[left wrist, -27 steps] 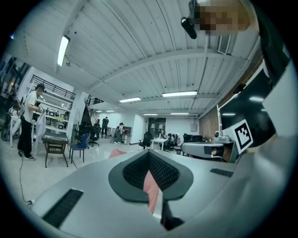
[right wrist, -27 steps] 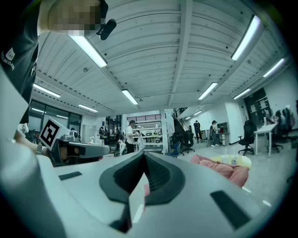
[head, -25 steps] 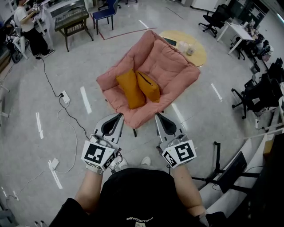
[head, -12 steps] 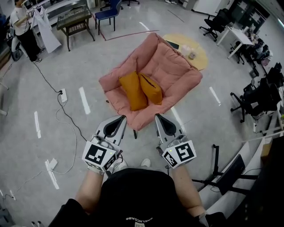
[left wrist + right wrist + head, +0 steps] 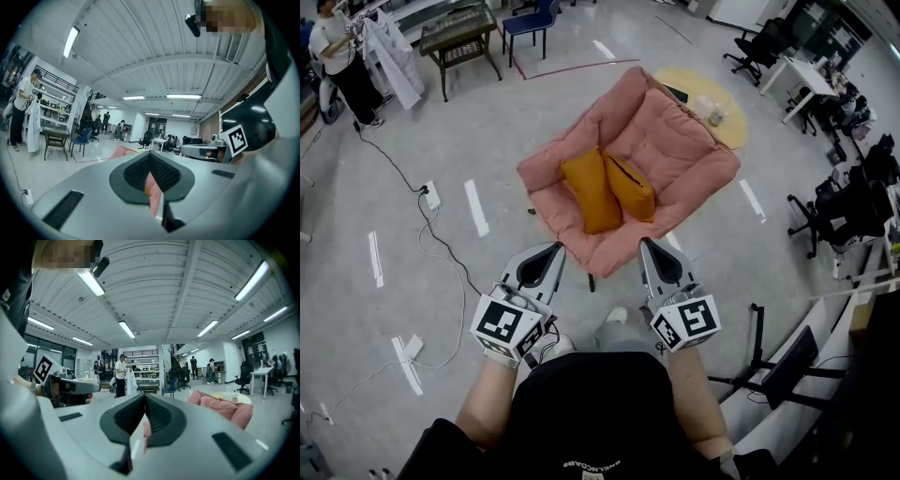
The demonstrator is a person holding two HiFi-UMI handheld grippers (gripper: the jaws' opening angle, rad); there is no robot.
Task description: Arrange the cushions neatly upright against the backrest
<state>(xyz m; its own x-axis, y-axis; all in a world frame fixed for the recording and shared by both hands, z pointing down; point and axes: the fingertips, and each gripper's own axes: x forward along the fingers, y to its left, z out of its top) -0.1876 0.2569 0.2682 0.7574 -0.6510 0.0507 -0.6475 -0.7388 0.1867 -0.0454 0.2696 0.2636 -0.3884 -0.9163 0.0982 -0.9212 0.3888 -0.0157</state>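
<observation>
As both jaws meet, neither grips.

Left gripper view: the grey left tool [image 5: 150, 154] is blocking most of the pink padded chair [image 5: 153, 194], with only a sliver showing. Head view: the round yellow surface [image 5: 698, 82] is hiding partly behind the chair's backrest, and the items [image 5: 712, 112] on it are too small to tell. The standing person [image 5: 339, 56] is getting cut by the top edge.

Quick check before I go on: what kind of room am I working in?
Probably an open-plan office or lab. On the right stand desks and office chairs; cables and a power strip trail over the tape-marked floor, and the pink armchair stands alone mid-floor.
</observation>
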